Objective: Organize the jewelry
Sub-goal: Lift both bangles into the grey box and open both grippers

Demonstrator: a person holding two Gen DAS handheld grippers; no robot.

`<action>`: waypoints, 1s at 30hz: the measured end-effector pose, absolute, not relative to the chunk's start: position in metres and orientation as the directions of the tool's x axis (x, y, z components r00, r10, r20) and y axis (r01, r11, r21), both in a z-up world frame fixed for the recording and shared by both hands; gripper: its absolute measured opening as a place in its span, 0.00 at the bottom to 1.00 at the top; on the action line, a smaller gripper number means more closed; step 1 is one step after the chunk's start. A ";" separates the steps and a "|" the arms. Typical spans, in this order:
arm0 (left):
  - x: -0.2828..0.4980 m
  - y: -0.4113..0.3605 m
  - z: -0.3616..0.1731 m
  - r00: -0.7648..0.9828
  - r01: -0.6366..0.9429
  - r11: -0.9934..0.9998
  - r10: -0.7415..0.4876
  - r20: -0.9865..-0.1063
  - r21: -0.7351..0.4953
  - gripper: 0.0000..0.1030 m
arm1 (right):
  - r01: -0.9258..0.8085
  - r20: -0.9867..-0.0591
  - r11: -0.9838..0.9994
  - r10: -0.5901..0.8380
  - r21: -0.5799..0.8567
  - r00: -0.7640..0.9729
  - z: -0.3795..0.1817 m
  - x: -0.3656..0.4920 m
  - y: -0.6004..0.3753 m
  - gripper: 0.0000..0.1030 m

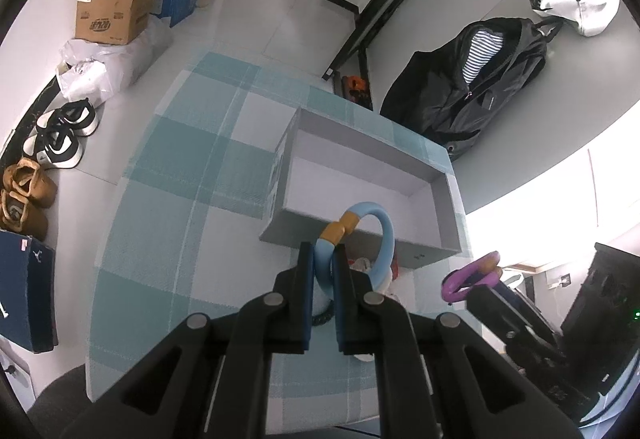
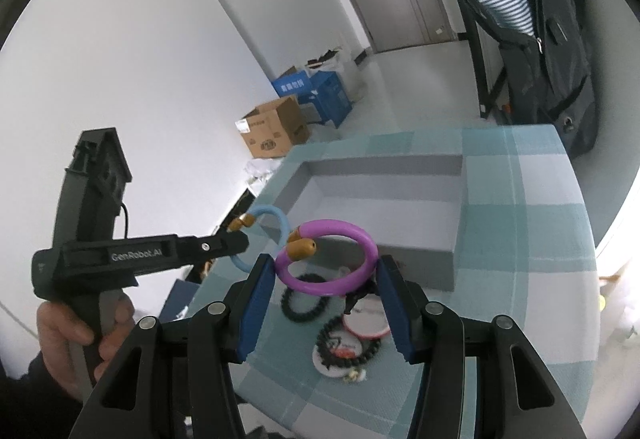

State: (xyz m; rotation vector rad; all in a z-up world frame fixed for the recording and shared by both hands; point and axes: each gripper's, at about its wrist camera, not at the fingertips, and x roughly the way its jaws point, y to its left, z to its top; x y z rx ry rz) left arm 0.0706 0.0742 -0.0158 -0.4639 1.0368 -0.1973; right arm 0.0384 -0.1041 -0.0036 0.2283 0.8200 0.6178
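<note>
My left gripper [image 1: 323, 271] is shut on a light blue bangle [image 1: 384, 239] with gold ends and holds it above the near wall of the grey box [image 1: 360, 143]. It also shows in the right wrist view [image 2: 240, 239]. My right gripper [image 2: 326, 279] is shut on a purple bangle [image 2: 360, 239] with gold ends, held above the table in front of the grey box [image 2: 400, 163]. Below it lie two black bead bracelets [image 2: 306, 305] and round white discs [image 2: 370, 317]. The purple bangle also shows at the right of the left wrist view [image 1: 472, 275].
The table has a teal checked cloth [image 1: 180, 199]. On the floor to the left are cardboard boxes [image 1: 116, 13], bags and shoes [image 1: 60, 137]. A dark jacket [image 1: 472, 87] hangs on the right wall. Dark equipment [image 1: 600, 299] stands at the right.
</note>
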 end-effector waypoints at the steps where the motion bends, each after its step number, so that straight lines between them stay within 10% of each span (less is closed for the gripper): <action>1: 0.072 0.074 -0.014 0.505 -0.055 0.886 -0.373 -0.779 -0.460 0.04 | -0.425 -0.604 0.799 0.601 0.426 0.524 -0.001 0.040 -0.105 0.50; 30: 0.135 0.061 -0.031 0.477 -0.009 0.918 -0.346 -0.808 -0.398 0.04 | -0.429 -0.669 0.803 0.587 0.413 0.456 -0.015 0.129 -0.086 0.50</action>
